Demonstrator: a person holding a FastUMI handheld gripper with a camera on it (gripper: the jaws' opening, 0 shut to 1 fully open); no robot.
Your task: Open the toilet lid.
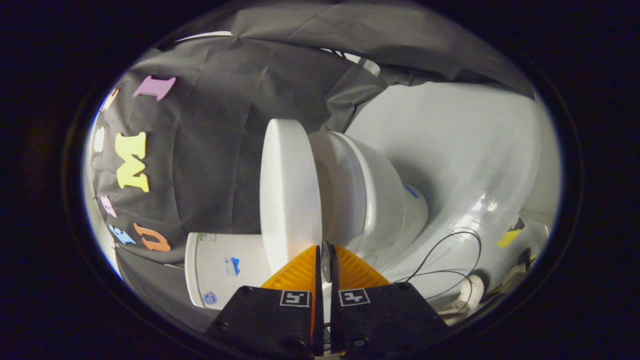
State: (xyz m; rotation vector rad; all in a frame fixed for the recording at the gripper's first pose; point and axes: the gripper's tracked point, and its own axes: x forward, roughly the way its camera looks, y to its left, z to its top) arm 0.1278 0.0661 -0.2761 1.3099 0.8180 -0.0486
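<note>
Gripper view: white toilet lid (289,192) raised off the bowl (372,200), tool (324,260) nearly closed near its edge.

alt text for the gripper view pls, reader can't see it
The gripper, its jaws nearly closed, is at the edge of a white toilet lid that is lifted away from the seat and bowl. The view is rolled sideways, with the white tank beside the lid, a black cloth wall behind and thin black cables on the pale floor.
</note>
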